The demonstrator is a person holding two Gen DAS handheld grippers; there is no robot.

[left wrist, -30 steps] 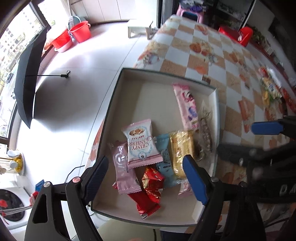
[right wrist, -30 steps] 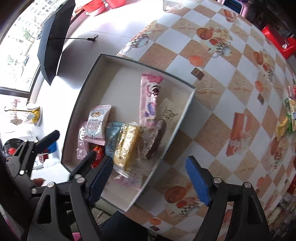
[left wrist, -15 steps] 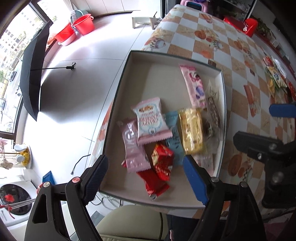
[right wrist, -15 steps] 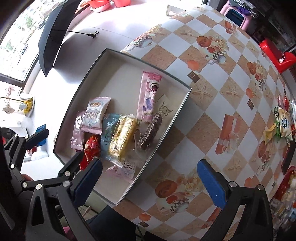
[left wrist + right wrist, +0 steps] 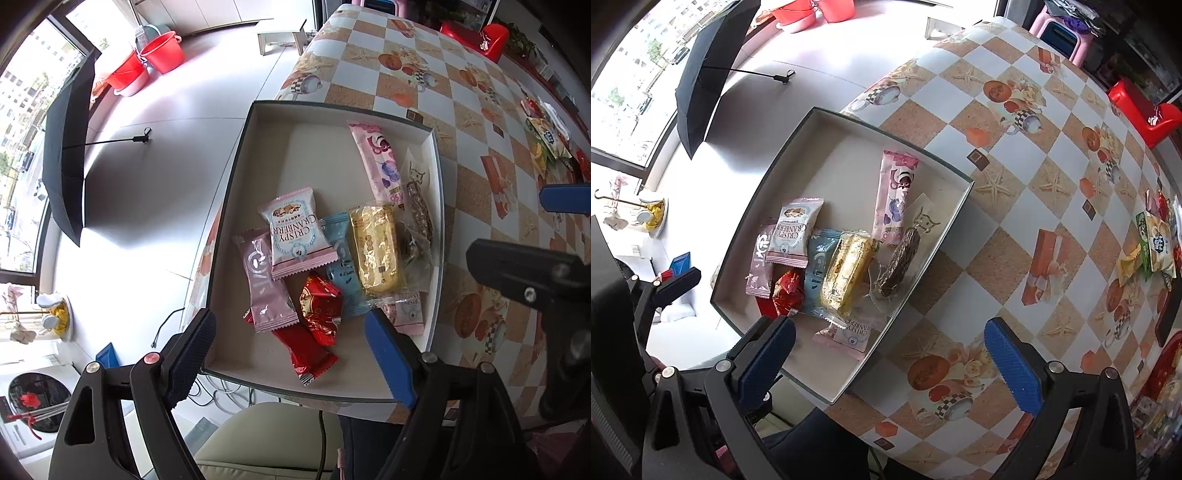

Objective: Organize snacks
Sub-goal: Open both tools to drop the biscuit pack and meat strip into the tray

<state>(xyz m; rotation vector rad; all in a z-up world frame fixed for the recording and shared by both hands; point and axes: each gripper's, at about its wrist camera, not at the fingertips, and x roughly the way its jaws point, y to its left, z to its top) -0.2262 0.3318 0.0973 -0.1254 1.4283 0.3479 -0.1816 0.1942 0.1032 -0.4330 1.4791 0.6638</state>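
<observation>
Fingers of the left gripper (image 5: 291, 354): blue-padded, spread apart, nothing between them, pointing down over the near edge of the box (image 5: 236, 184). Fingers of the right gripper (image 5: 890, 363): spread at their widest, empty, one over the box's near corner, the other over the desk (image 5: 1015, 184).

Box: shallow, pale inside, dark rim, at the corner of the checkered desk, directly beyond both pairs of fingers.

Contents, clustered at the end nearest the fingers:
- Crispy Cranberry packet (image 5: 295, 232), pink and white, overlapping a mauve packet (image 5: 266, 280) and a light blue packet (image 5: 341, 262).
- Gold-wrapped bar (image 5: 375, 251), lying on the blue packet.
- Red foil sweet (image 5: 319, 308) and red wrapper (image 5: 304, 352), closest to the left fingers.
- Second cranberry packet (image 5: 846, 332), partly under the gold bar, just beyond the right gripper's fingers.
- Dark bar in clear wrap (image 5: 901, 262), along the box wall.
- Long pink stick packet (image 5: 895, 195), farther from the fingers, beside the dark bar.

Loose snacks (image 5: 1152, 240): green, yellow and white packets, on the desk well away from the box, beyond the right gripper's outer finger.

Black umbrella (image 5: 66, 158): open, on the floor past the desk.
</observation>
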